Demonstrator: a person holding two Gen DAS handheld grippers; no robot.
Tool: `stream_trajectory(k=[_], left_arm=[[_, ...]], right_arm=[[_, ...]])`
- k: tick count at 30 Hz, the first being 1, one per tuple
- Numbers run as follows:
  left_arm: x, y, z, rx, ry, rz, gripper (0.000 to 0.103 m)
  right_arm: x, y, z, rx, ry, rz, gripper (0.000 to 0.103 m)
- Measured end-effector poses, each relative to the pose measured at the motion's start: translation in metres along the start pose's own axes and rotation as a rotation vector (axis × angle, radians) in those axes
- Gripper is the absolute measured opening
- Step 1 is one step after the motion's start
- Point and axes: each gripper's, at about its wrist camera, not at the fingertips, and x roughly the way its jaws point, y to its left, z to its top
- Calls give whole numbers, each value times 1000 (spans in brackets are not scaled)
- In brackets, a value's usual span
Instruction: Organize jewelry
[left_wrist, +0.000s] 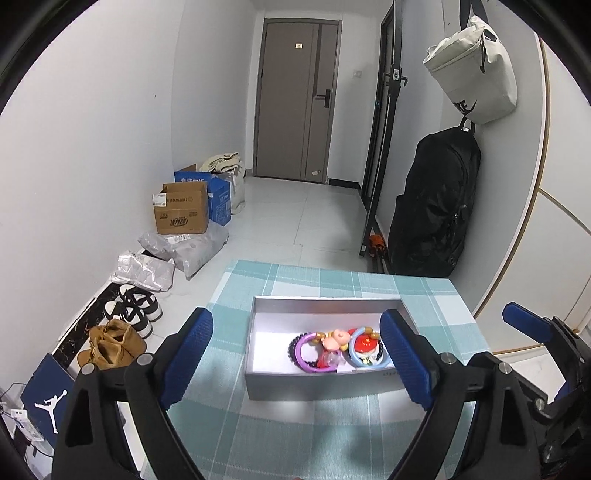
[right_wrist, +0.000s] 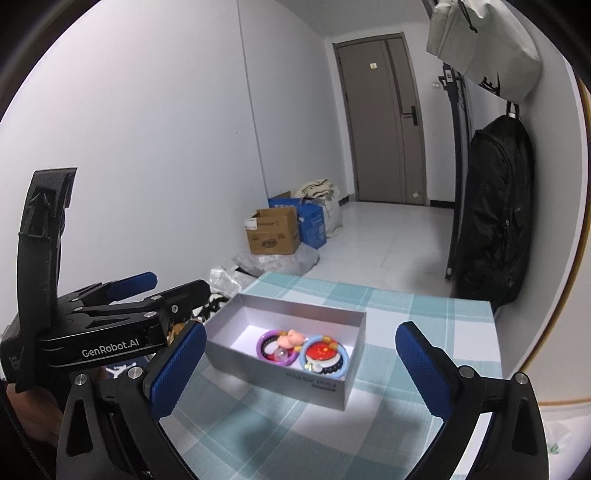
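Two bracelets (left_wrist: 338, 350) lie side by side in grey box (left_wrist: 325, 382), its long axis crosswise on table (left_wrist: 258, 424). Left tongs (left_wrist: 297, 360) and right tongs (right_wrist: 301, 369) released, empty, box ahead between their tips.

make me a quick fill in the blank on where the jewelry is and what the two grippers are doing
1. The purple bracelet and blue bracelet lie inside the grey ____.
2. The box stands on a ____ tablecloth.
3. The left gripper and the right gripper are both ____.
4. The pink charm rests on the ____ bracelet.

Missing words: box; checked; open; purple
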Motion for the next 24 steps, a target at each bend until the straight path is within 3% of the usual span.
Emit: stream_trajectory(k=[24], left_arm=[[-8, -4, -13, 24, -1, 17, 89]], right_arm=[[-6, -10, -14, 26, 7, -45, 103]])
